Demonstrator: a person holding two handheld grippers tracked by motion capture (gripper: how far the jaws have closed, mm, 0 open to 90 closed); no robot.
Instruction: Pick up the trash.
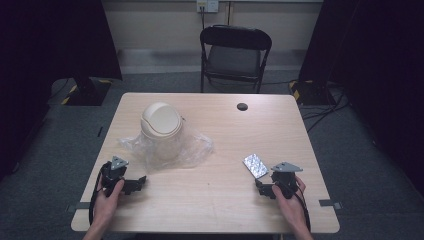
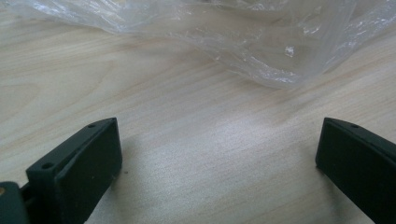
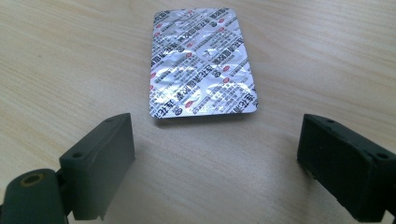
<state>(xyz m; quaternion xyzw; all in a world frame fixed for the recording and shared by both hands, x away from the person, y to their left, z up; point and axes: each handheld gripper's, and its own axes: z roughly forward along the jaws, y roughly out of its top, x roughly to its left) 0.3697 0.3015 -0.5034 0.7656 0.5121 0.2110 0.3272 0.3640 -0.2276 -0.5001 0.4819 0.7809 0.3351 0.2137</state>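
Left gripper (image 1: pixel 141 180) rests low, jaws spread wide; right gripper (image 1: pixel 258 188) likewise gapes, apparently empty.

Pale wood-grain tabletop (image 3: pixel 70 70), smooth, matt. Silver foil blister sheet (image 3: pixel 201 65), shiny, crinkled, printed. Clear thin plastic bag (image 2: pixel 261 42), glossy, wrinkled. Cream plastic swing-lid bin (image 1: pixel 161 127), smooth. Black matt plastic jaws on both grippers.

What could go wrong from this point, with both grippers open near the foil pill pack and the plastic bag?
1. The pill pack lies flat on the table; the open right gripper may slide it away instead of getting a jaw under an edge.
2. The thin, crumpled plastic bag in front of the open left gripper may slip or tear when pinched.
3. The bag lies around the bin; pulling it might tip or drag the bin.
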